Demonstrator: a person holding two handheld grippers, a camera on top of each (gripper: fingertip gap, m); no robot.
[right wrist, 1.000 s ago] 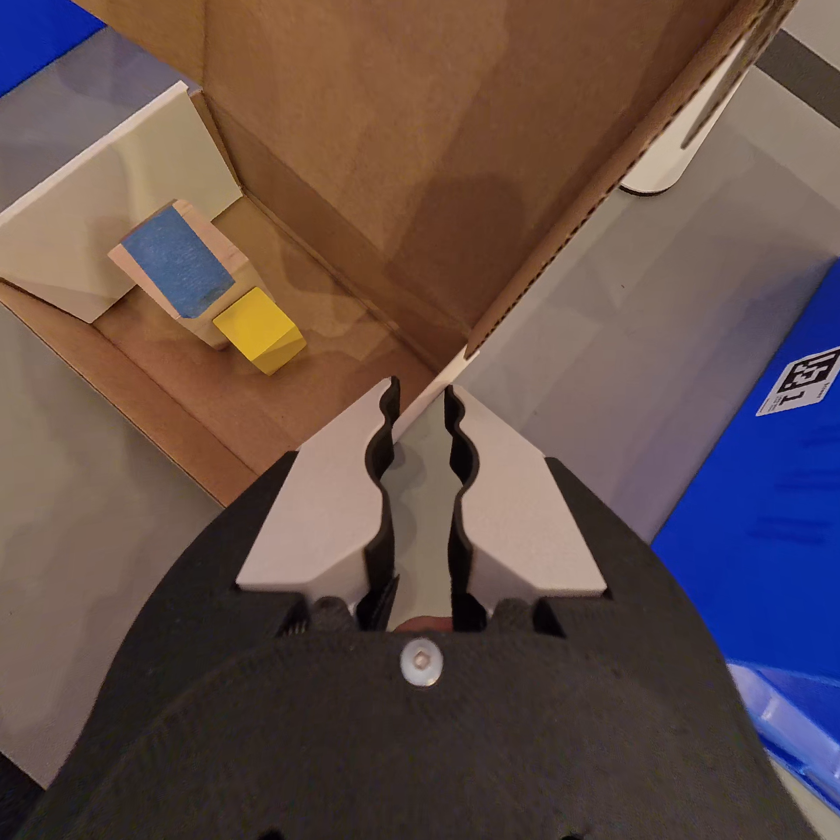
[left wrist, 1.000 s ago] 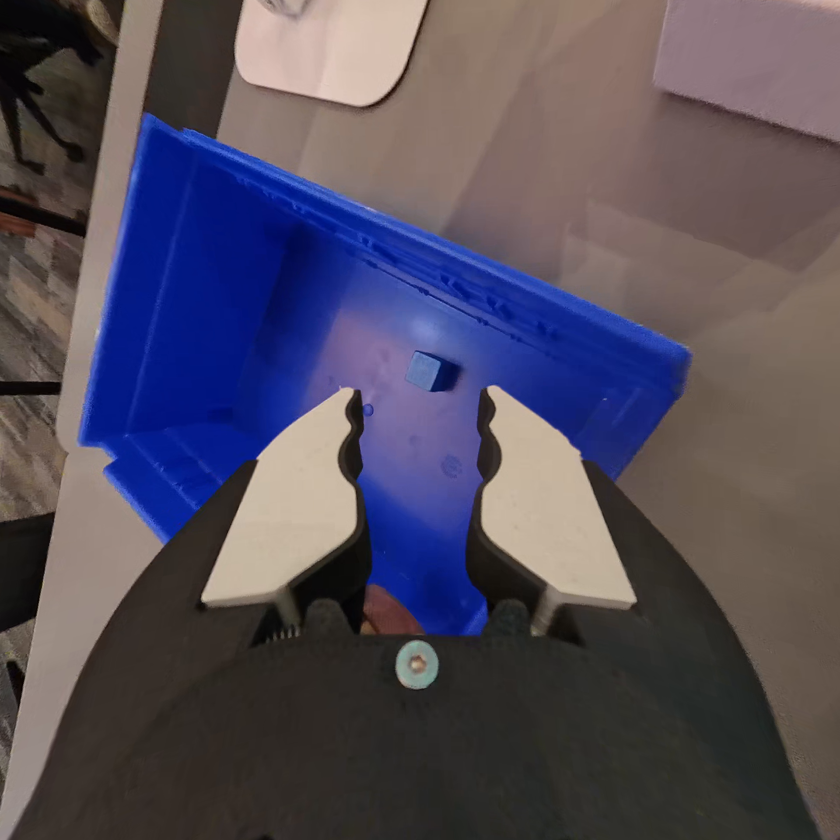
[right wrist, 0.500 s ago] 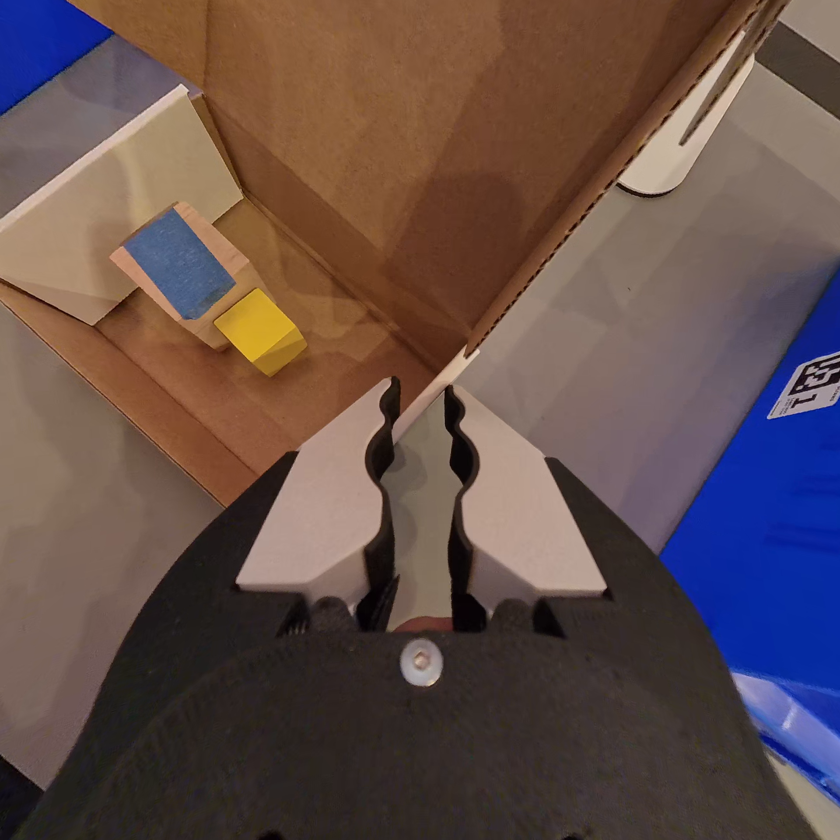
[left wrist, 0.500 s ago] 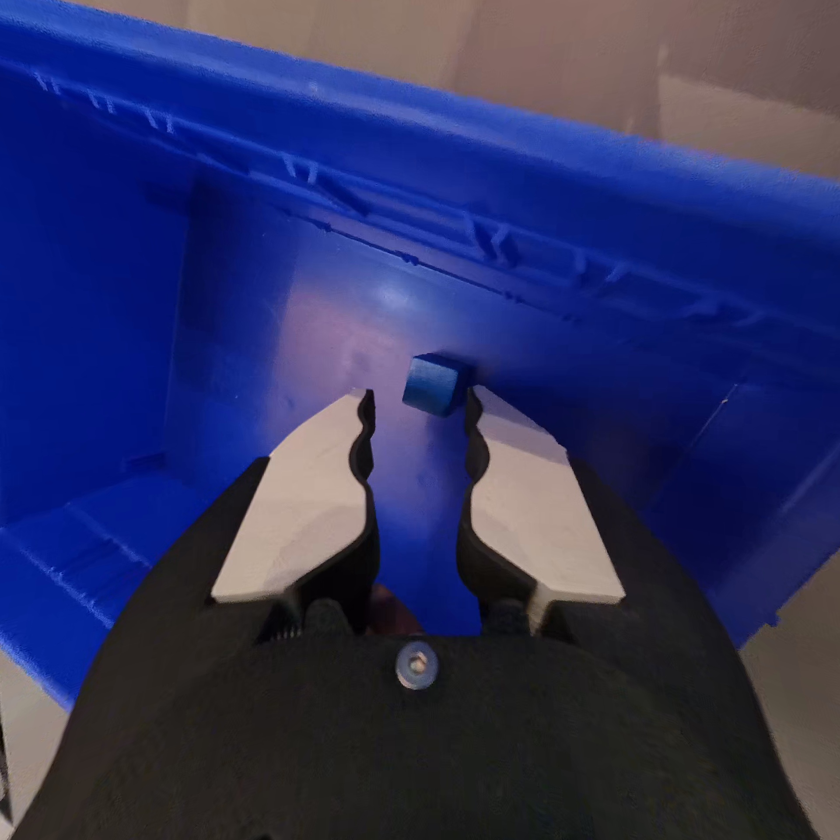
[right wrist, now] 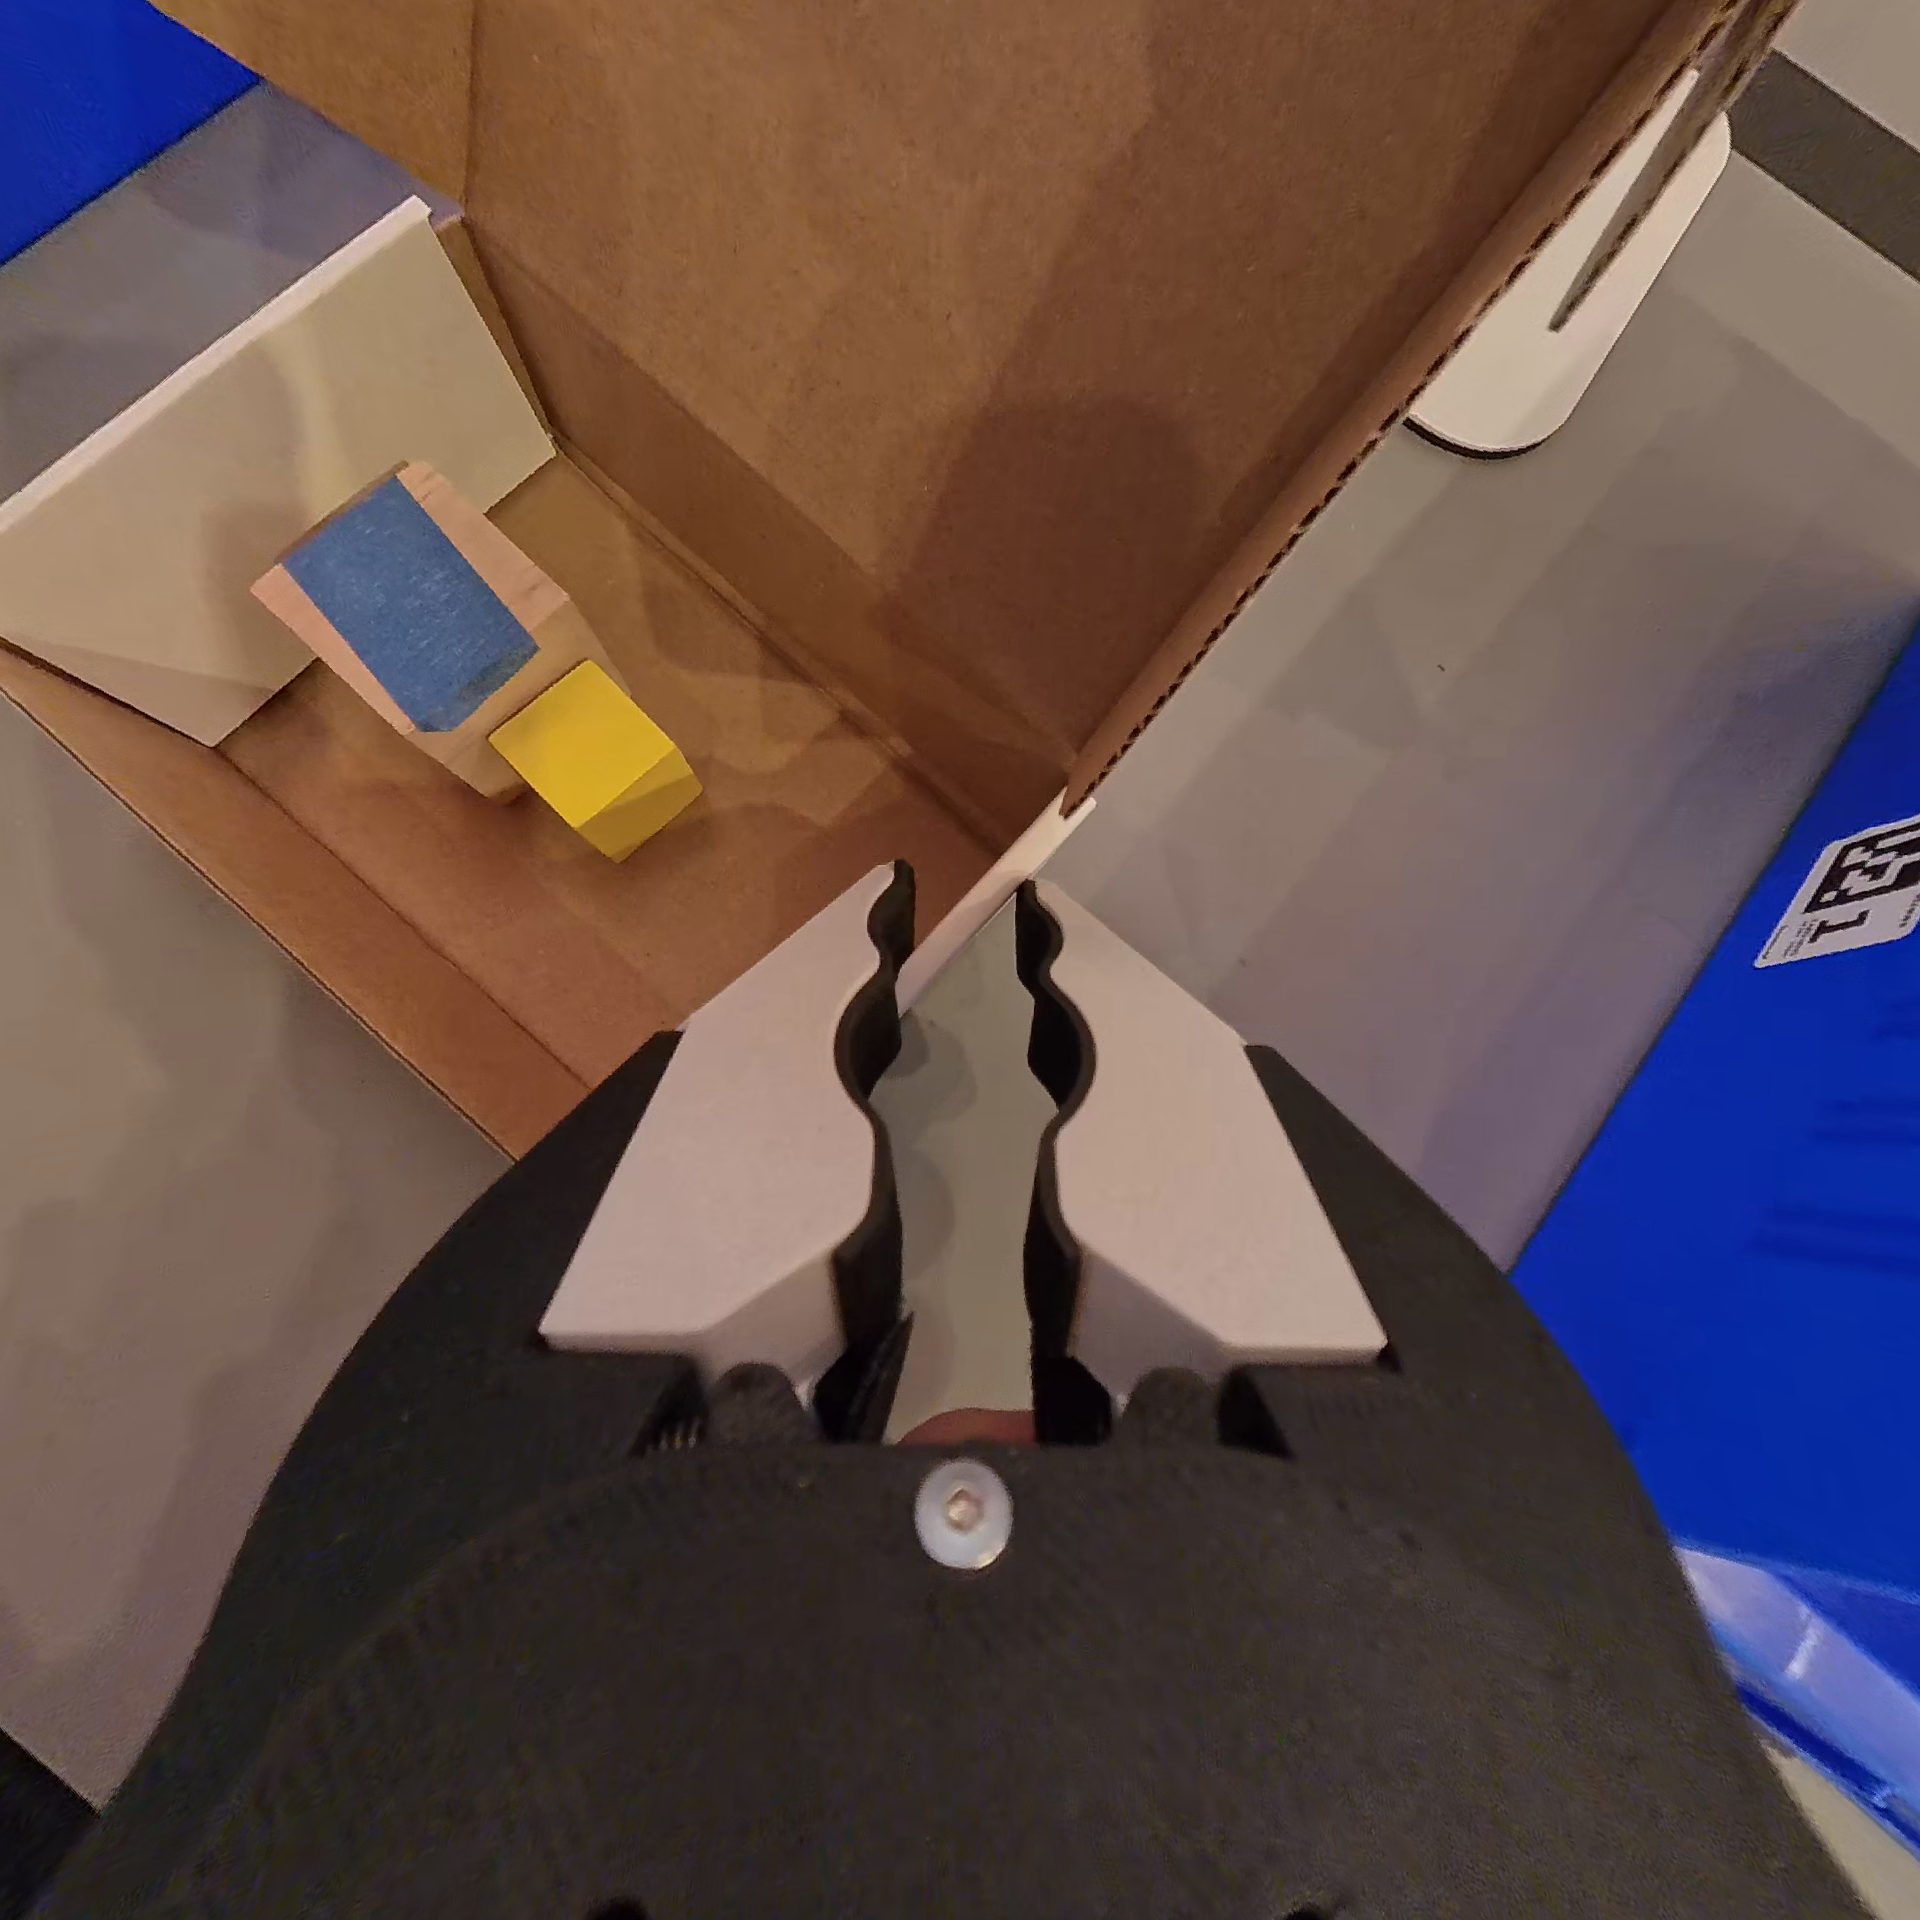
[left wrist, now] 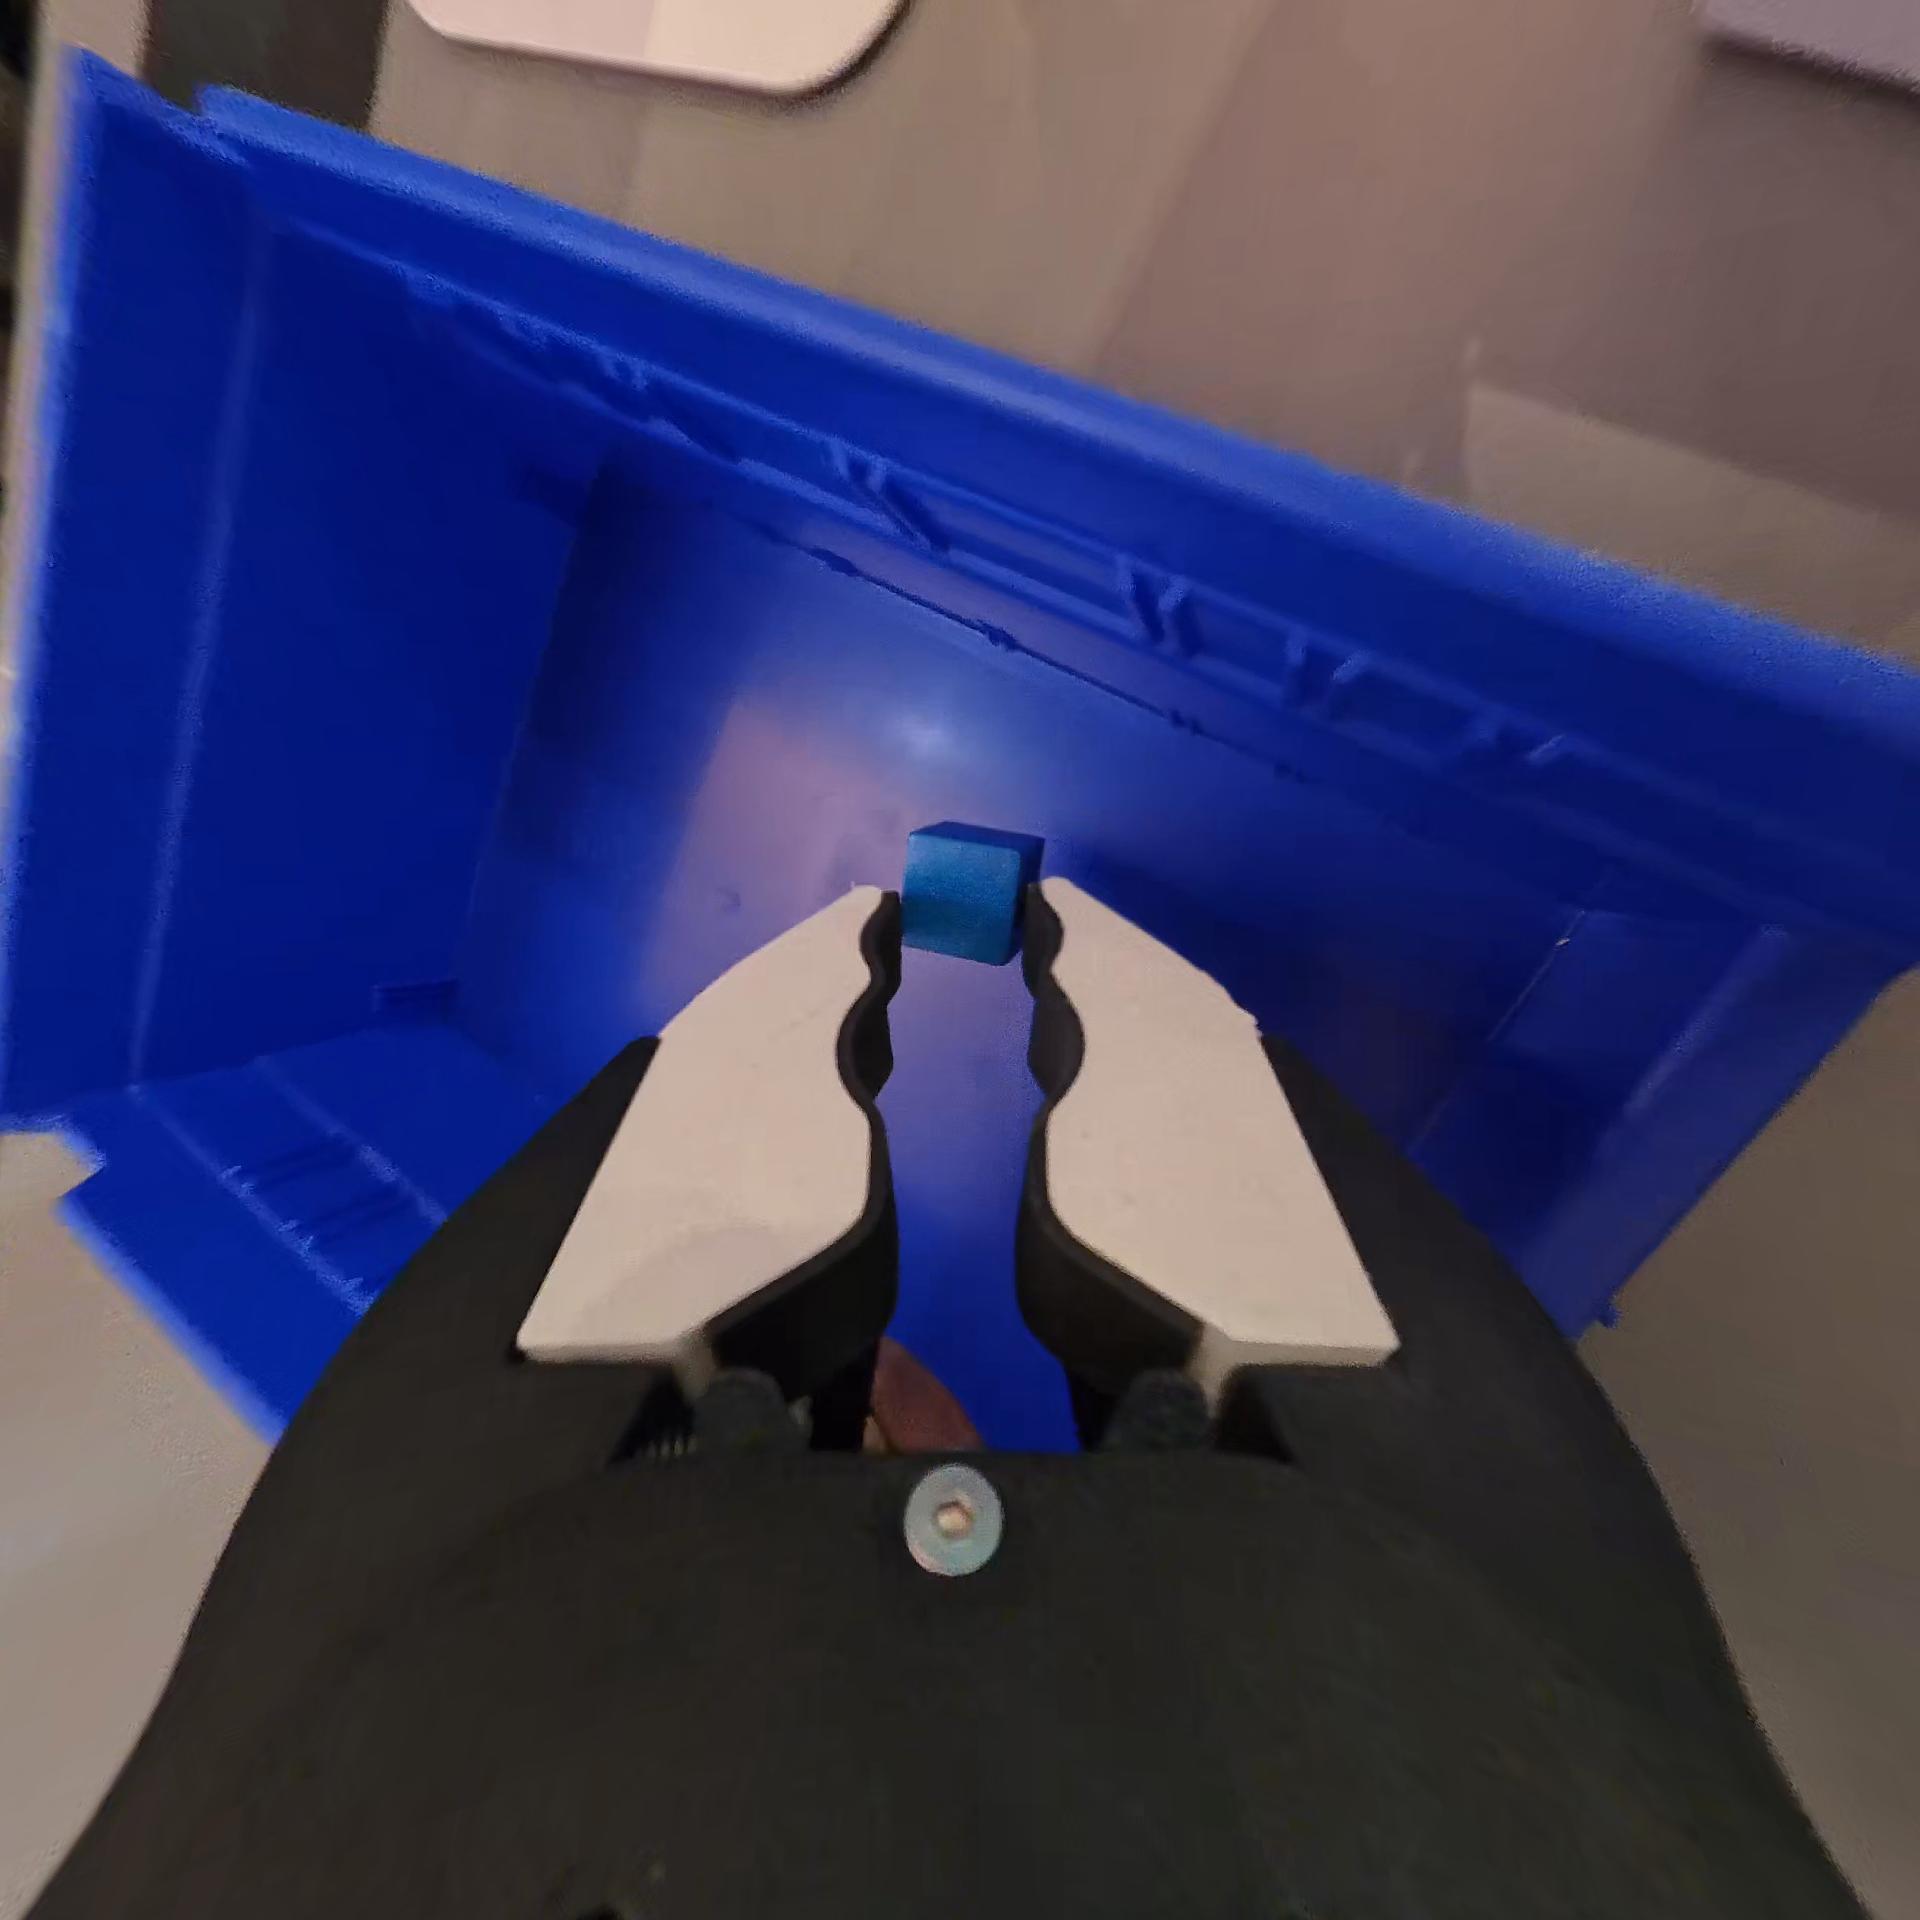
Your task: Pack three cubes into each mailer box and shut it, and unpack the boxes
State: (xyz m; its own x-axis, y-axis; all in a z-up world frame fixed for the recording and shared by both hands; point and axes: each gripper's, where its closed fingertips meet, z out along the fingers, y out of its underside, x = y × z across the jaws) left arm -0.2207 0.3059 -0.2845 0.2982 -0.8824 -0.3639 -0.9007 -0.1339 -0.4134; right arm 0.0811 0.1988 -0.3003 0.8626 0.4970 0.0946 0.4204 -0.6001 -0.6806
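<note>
Views differ sharply in what they carry. Only the left wrist view shows the left gripper (left wrist: 961, 902) with its jaws pinching a small blue cube (left wrist: 968, 906) at their very tips, above the open blue plastic bin (left wrist: 343, 582); the bin's floor beyond and below the jaws looks bare, though the picture is somewhat blurred. One flat face of the cube is turned back toward the camera and its top edge sits level; being a cube, it has no long axis to speak of.

Only the right wrist view shows the open brown cardboard mailer box (right wrist: 831, 312), its lid standing up ahead of the jaws. The right gripper (right wrist: 961, 909) has its jaws drawn close on the white edge of the box's side flap (right wrist: 1023, 873), which runs in between them. Ahead and to the left of those jaws, on the box floor, a wooden block with a blue taped top (right wrist: 410, 613) stands touching a yellow cube (right wrist: 597, 758). To the right of the jaws lies grey surface (right wrist: 1455, 831), then a blue bin wall bearing a white printed tag (right wrist: 1844, 894).
</note>
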